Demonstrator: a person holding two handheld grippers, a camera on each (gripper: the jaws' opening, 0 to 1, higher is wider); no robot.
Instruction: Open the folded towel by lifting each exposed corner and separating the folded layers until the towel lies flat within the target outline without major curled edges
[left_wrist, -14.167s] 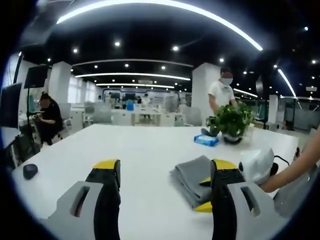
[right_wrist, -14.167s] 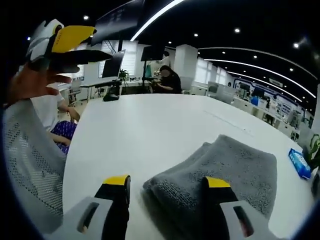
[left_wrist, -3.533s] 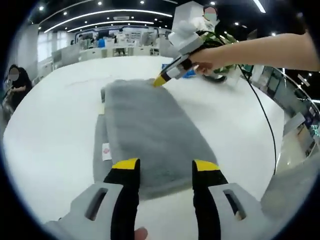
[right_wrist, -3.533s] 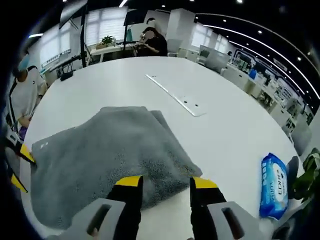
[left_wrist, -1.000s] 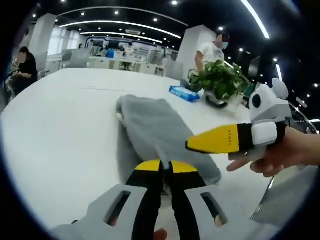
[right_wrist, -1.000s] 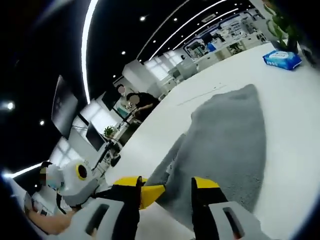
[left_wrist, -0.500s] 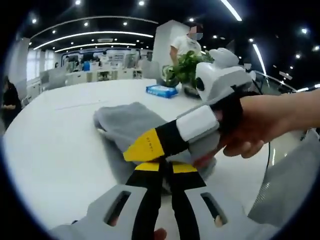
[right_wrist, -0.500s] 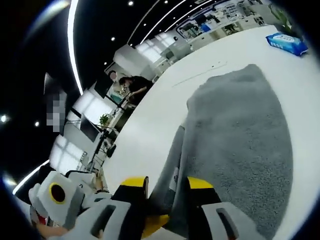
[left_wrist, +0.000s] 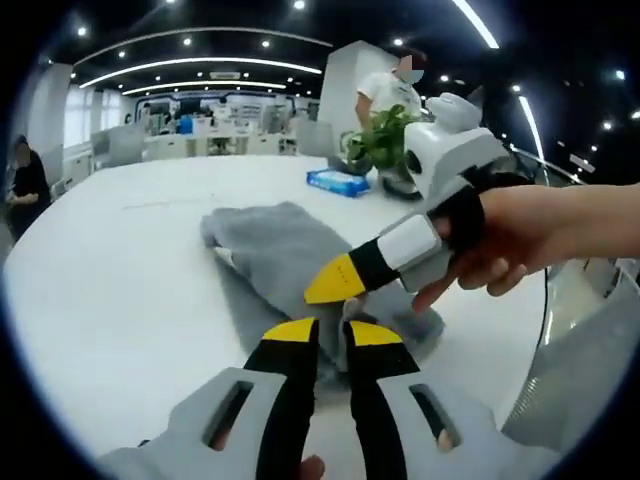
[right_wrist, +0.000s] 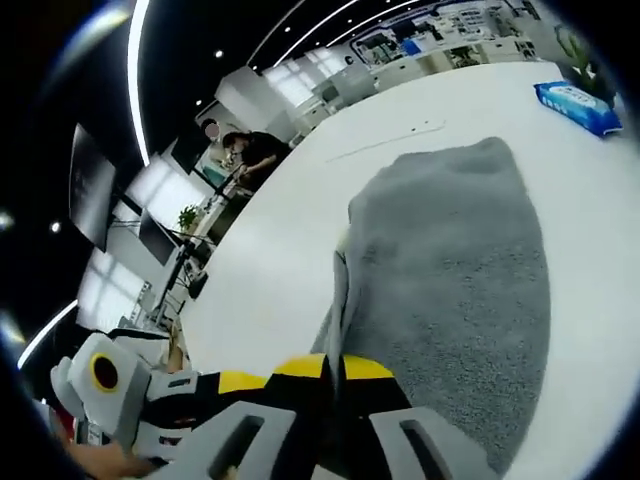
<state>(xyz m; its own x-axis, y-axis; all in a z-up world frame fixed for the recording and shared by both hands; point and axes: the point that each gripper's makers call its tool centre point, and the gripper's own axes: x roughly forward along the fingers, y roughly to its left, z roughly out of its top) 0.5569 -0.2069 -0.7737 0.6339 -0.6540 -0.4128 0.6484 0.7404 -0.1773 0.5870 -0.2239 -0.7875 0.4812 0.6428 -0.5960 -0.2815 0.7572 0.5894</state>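
The grey towel lies folded on the white table, its layers partly pulled apart. My left gripper is shut on the towel's near corner, with grey cloth showing between the yellow tips. A hand brings my right gripper in from the right, just above that corner. In the right gripper view my right gripper is shut on the towel's near edge, where a layer stands up in a ridge. The left gripper sits beside it at the lower left.
A blue wipes packet and a potted plant stand past the towel's far end, and the packet also shows beyond it in the right gripper view. People stand or sit at the table's far edges. Bare table lies left of the towel.
My right gripper's jaws have closed from a narrow gap onto the towel's edge. In the left gripper view it has pulled back to the right. My left gripper keeps its hold.
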